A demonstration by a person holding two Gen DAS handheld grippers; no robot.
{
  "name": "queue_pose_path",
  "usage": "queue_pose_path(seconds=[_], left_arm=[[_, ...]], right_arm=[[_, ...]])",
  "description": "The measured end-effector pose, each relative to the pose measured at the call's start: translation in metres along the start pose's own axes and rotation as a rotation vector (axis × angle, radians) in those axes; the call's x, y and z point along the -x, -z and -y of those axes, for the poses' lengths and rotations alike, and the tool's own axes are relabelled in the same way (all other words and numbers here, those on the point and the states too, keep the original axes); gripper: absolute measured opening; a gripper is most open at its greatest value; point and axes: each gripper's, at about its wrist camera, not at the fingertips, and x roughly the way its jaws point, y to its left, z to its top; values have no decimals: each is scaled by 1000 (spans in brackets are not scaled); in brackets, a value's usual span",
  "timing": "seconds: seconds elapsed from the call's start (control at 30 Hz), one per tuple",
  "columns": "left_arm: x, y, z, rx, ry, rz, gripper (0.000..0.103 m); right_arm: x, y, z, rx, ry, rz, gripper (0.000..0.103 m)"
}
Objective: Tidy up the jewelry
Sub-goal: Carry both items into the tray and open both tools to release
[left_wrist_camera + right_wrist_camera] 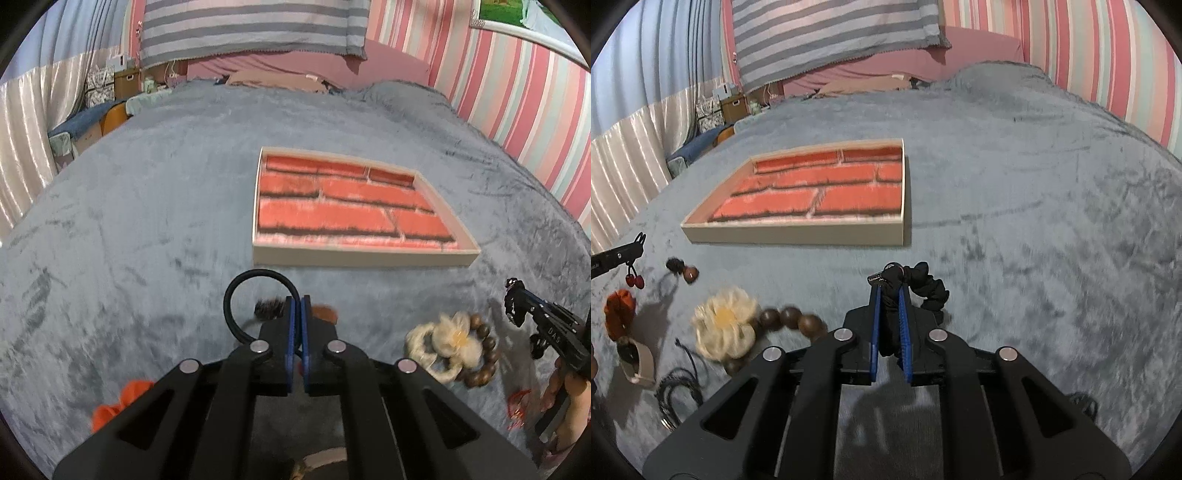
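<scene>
My left gripper is shut on a thin black hair tie, whose loop stands up to the left of the blue pads, above the grey blanket. In the right wrist view the left gripper shows at the left edge with two red cherry beads dangling under it. My right gripper is shut on a black scrunchie that bulges out to the right of its tips; it also appears as the right gripper at the right edge. A shallow wooden tray lined with a red brick pattern lies ahead, nothing in it.
On the blanket lie a cream flower hair tie, a wooden bead bracelet, an orange scrunchie, a dark fuzzy tie with a brown ball, a beige band and a black cord. Striped walls border the bed.
</scene>
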Motion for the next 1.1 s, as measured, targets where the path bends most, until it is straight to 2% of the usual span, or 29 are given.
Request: queue_pose_path(seconds=[0.27, 0.37, 0.5, 0.73, 0.9, 1.1], left_arm=[[1, -62, 16, -9, 26, 55, 3], [-12, -89, 26, -26, 14, 68, 3], [-46, -126, 36, -28, 28, 47, 3], [-136, -171, 39, -33, -15, -49, 3], [-195, -179, 36, -36, -34, -120, 3], [-243, -178, 32, -36, -61, -196, 3]], right_arm=[[0, -67, -9, 4, -17, 88, 10], [-16, -97, -14, 6, -26, 96, 10], [-50, -132, -22, 15, -29, 87, 10], [-133, -173, -29, 12, -20, 15, 10], [-191, -187, -32, 19, 0, -66, 10], [-235, -189, -33, -19, -6, -175, 10]])
